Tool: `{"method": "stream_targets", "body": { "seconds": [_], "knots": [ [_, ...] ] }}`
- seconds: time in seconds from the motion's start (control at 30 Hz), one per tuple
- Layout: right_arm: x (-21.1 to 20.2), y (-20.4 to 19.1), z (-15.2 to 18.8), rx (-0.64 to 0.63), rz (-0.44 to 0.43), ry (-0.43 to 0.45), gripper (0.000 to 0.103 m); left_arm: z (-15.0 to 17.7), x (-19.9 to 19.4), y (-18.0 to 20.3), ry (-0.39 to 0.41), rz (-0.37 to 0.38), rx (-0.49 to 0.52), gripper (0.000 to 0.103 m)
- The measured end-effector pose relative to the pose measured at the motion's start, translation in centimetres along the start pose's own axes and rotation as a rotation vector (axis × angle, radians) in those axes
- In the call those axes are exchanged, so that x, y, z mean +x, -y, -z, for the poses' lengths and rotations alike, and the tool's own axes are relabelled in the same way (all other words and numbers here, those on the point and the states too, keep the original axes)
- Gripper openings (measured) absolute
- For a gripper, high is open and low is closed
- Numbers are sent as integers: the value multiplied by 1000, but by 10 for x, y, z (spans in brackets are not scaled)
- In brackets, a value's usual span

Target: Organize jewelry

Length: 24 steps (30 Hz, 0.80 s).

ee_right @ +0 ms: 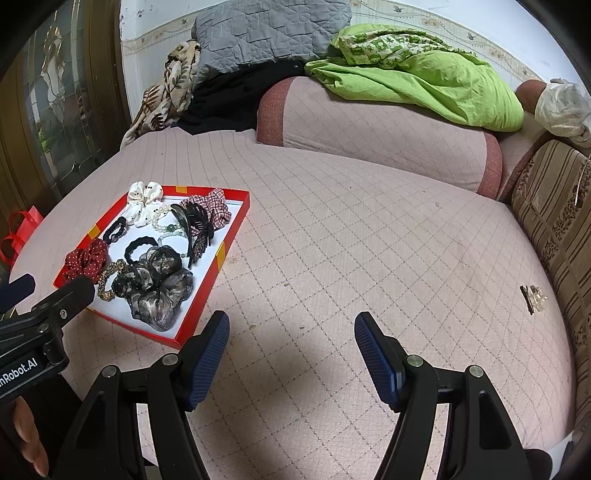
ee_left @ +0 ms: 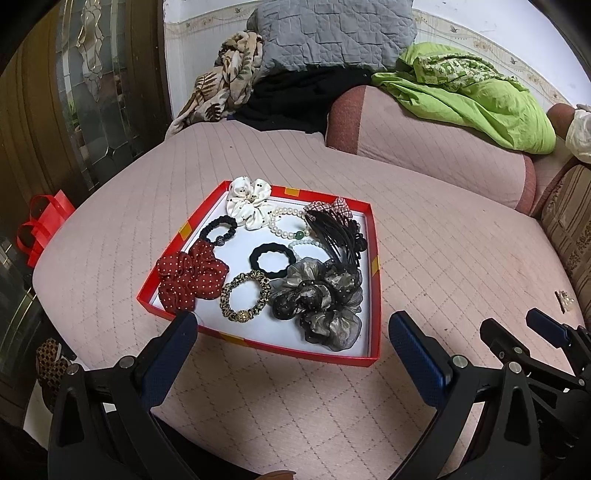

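— What's around you?

— A pink quilted mattress (ee_right: 332,240) fills the scene, with a bolster (ee_right: 369,133) at the far side, a green sheet (ee_right: 424,81) bunched on top of it, and a grey quilted pillow (ee_left: 332,33) against the far wall. A red bag (ee_left: 40,225) sits off the left edge.

— And the jewelry?

— Nearly all of it lies in a shallow red tray (ee_left: 373,280) on the mattress, just ahead of my left gripper (ee_left: 291,336). Inside it: a white scrunchie (ee_left: 247,203) at the far edge, a pearl bracelet (ee_left: 284,221) beside it, a red dotted scrunchie (ee_left: 192,273) on the left, a leopard-print hair tie (ee_left: 245,295) near the front, a plain black hair tie (ee_left: 269,260) in the middle, a grey organza scrunchie (ee_left: 317,299) on the right, and a black claw clip (ee_left: 340,236) behind that.

— Anything outside the tray?

— One small hair clip (ee_right: 532,297) lies alone on the far right of the mattress, well apart from the tray.

— Your grippers?

— Both are spread wide and hold nothing. The left one's left finger overlaps the tray's near rim in view; my right gripper (ee_right: 291,336) hovers over bare mattress, just right of the tray.
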State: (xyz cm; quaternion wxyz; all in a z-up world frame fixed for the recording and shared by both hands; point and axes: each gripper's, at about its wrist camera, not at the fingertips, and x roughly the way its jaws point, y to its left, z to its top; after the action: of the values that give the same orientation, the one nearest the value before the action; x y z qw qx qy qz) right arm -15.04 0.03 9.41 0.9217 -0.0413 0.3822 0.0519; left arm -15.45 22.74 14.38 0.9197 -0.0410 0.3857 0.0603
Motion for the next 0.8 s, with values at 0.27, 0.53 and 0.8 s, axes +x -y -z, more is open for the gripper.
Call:
{"method": "stream_targets", "body": {
  "seconds": [0.27, 0.53, 0.8],
  "knots": [
    [1, 2, 0, -10, 1, 1, 75, 1, 2, 0, -5, 8, -2, 103],
    [1, 2, 0, -12, 3, 3, 76, 1, 3, 0, -17, 21, -16, 103],
    [1, 2, 0, -13, 4, 4, 76, 2, 4, -2, -24, 23, -23, 103]
  ]
}}
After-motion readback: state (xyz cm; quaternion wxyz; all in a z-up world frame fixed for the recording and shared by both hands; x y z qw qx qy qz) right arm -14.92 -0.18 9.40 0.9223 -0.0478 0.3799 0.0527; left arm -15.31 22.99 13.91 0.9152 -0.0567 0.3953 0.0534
